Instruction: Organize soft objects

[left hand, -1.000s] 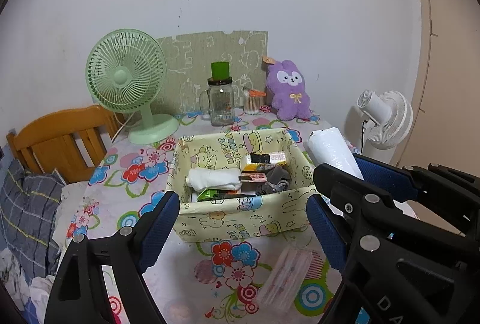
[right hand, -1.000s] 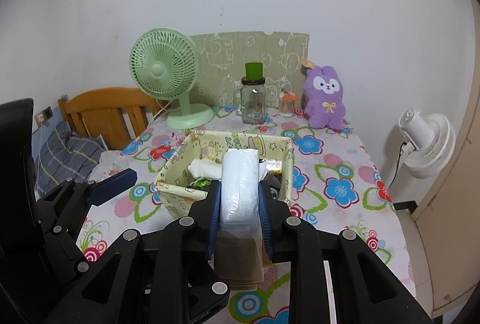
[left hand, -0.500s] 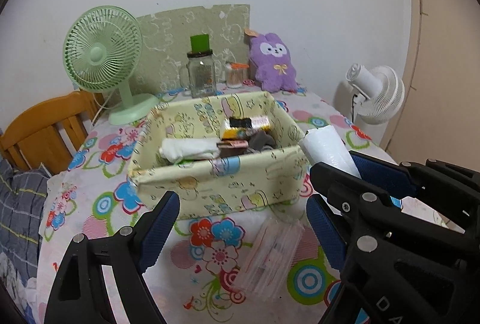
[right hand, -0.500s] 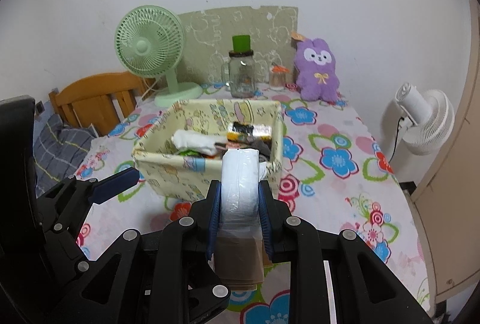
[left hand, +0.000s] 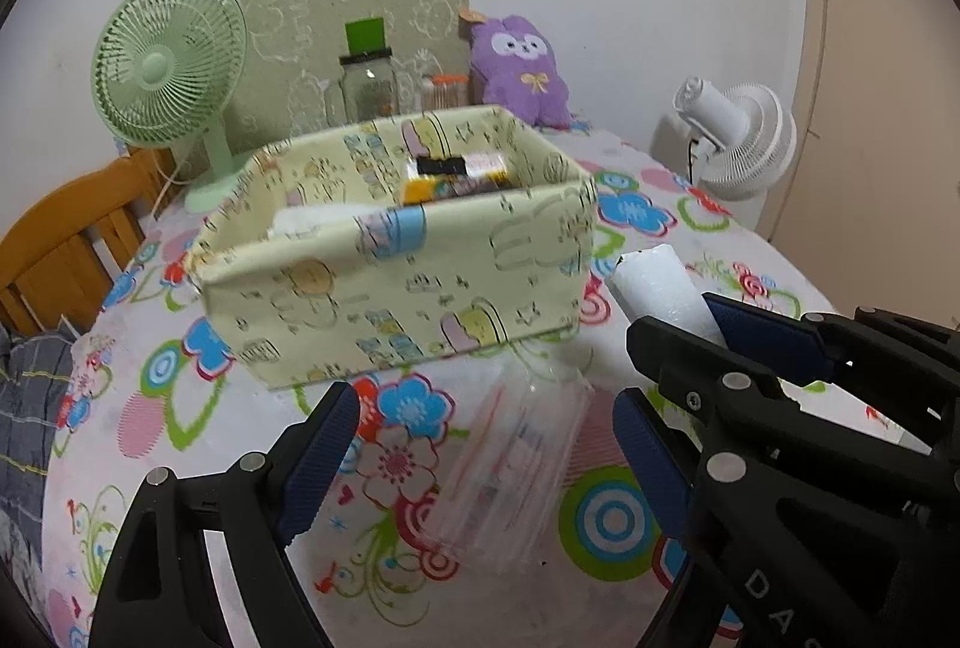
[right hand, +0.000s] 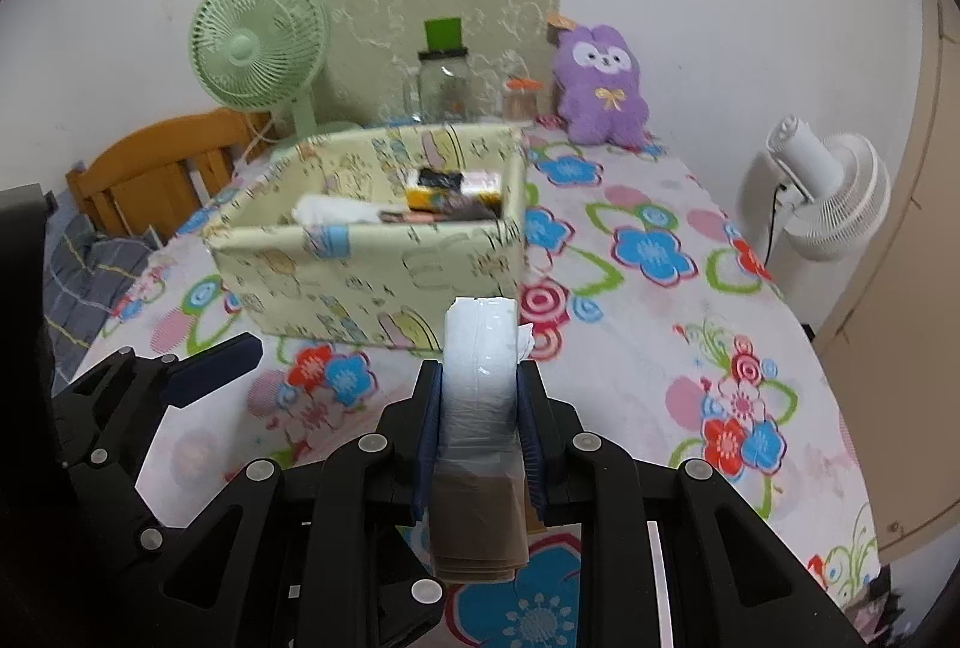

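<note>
Left gripper (left hand: 486, 444), seen from its own wrist camera, hangs with its blue-padded jaws spread wide and nothing pressed between them. Under the gap lies a clear plastic packet (left hand: 510, 462) on the flower-printed tablecloth (left hand: 150, 408), just in front of the pale yellow cartoon-print fabric box (left hand: 396, 282). That box holds a white folded cloth (left hand: 312, 222) and small packets. Right of the box, the right gripper's black frame carries a white plastic-wrapped roll (left hand: 660, 288) and blocks the table's near right corner. Behind the box stand a green desk fan (left hand: 168, 60), a glass jar with a green lid (left hand: 366, 78) and a purple plush rabbit (left hand: 522, 72); a white fan (left hand: 738, 132) stands beyond the table edge.

From the right wrist camera, the right gripper (right hand: 480, 408) is narrowed onto the white plastic-wrapped roll, its pads pressing both sides. The roll's tip sits just short of the box's near wall, covering part of it. The left gripper's frame fills the lower left, left of the box. A wooden chair back (right hand: 156, 162) stands behind and left of the box.
</note>
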Tool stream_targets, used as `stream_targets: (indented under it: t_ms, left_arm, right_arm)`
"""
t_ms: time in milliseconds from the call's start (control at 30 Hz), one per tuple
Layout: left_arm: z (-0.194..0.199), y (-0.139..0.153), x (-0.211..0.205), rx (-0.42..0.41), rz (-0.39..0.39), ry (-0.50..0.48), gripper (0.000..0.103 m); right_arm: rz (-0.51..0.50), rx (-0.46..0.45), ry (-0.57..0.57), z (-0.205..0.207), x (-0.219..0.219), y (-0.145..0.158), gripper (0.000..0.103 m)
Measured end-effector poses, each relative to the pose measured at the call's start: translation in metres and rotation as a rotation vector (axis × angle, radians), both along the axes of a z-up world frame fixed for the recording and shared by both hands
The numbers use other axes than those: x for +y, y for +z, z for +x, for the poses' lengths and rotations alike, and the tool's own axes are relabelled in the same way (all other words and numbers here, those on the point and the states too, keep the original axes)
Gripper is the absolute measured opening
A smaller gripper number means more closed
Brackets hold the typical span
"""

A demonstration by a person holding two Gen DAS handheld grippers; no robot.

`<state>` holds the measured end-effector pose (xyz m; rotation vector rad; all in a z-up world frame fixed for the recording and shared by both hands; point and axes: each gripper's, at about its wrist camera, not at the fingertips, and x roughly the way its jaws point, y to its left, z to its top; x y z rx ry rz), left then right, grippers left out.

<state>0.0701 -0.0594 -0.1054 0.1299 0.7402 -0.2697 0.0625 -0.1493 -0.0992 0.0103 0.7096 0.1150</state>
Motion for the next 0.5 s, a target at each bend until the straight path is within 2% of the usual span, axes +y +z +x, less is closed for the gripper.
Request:
stream_targets:
  t_ms: [400, 500]
  left_arm:
    - [0.002, -0.032, -0.01, 0.078, 0.009, -0.03, 0.077]
    - [0.005, -0.04, -0.011, 0.103, 0.014, -0.018, 0.071]
  right_arm:
    - [-0.016, 0.077, -0.034, 0.005, -0.011, -0.031, 0.027]
    - [-0.017, 0.1, -0.039, 0.007, -0.011, -0.039, 0.027]
